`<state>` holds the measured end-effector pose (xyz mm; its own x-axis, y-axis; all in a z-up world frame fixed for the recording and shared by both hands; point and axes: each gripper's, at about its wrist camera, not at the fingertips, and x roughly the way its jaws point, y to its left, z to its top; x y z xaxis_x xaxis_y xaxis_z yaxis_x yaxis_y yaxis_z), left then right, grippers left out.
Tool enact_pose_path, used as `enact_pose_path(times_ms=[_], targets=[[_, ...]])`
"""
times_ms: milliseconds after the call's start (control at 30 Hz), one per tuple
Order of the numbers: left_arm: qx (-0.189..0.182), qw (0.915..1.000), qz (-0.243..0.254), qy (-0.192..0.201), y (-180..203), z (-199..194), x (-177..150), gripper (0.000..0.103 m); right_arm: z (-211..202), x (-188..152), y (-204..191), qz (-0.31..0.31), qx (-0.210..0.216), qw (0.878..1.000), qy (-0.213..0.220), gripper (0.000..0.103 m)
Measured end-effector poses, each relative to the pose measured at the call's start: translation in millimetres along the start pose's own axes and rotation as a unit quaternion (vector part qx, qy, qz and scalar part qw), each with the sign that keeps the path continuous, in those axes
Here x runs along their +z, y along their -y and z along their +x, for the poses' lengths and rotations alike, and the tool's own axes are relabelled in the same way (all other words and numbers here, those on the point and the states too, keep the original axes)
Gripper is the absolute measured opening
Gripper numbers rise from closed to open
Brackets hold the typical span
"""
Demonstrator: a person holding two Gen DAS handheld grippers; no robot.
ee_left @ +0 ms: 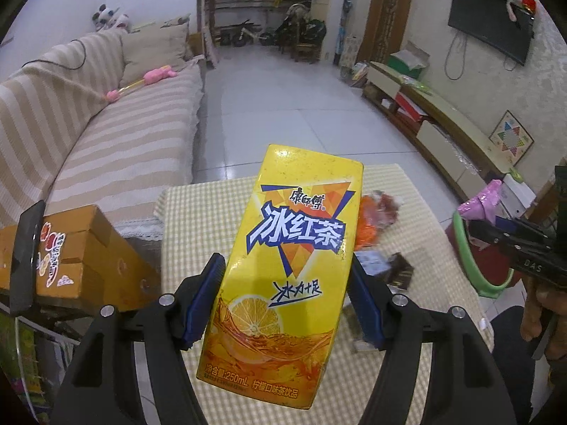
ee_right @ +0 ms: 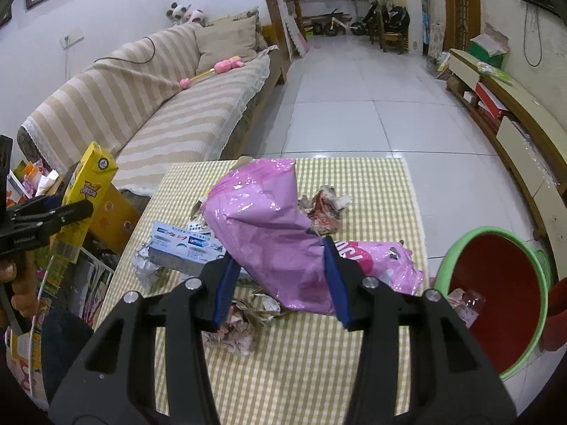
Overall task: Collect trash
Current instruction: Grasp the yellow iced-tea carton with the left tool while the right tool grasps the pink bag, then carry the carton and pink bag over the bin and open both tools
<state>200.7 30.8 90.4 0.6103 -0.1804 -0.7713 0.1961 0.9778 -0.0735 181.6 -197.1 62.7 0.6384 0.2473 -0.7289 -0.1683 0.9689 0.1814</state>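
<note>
Clamping a yellow tea carton (ee_left: 283, 265), the left hand-held gripper (ee_left: 288, 304) hangs above the table while the right hand-held gripper (ee_right: 280, 279) pinches a pink bag (ee_right: 269, 233).

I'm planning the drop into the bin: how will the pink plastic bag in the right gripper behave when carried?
Probably floppy: the pink plastic bag folds and droops on both sides of the right gripper. Likely light, since the thin, creased film holds its shape unsupported. Its glossy surface may slip, and the trailing end could snag the bin rim.
</note>
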Motion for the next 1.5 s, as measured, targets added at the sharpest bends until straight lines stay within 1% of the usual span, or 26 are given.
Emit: enact_pose_path(times_ms=[167,367,800,967,1167,1300,1500], targets=[[-0.016,0.9998,0.014,0.007,28.2,-3.7,5.5,0.065,-11.9,-2.4,15.1,0.012,-0.007,1.0,0.008,0.044],[-0.038,0.9988,0.031,0.006,63.3,3.4,13.4,0.065,-27.4,-8.1,40.7,0.032,-0.019,0.999,0.018,0.044],[-0.09,0.9938,0.066,-0.004,150.1,27.8,33.0,0.065,-56.2,-18.3,119.7,0.103,-0.048,0.993,0.043,0.044],[-0.112,0.9908,0.076,-0.012,194.5,44.2,38.1,0.065,-68.7,-24.0,151.8,0.126,-0.063,0.989,0.051,0.044],[-0.141,0.9848,0.099,-0.018,247.2,58.0,43.4,0.065,-79.4,-33.4,194.1,0.156,-0.082,0.983,0.055,0.044],[-0.159,0.9807,0.112,-0.019,282.5,65.3,48.0,0.065,-84.7,-37.8,213.6,0.167,-0.089,0.98,0.057,0.044],[-0.178,0.9764,0.118,-0.028,315.7,78.5,47.4,0.065,-86.8,-42.6,236.0,0.185,-0.096,0.976,0.058,0.044]])
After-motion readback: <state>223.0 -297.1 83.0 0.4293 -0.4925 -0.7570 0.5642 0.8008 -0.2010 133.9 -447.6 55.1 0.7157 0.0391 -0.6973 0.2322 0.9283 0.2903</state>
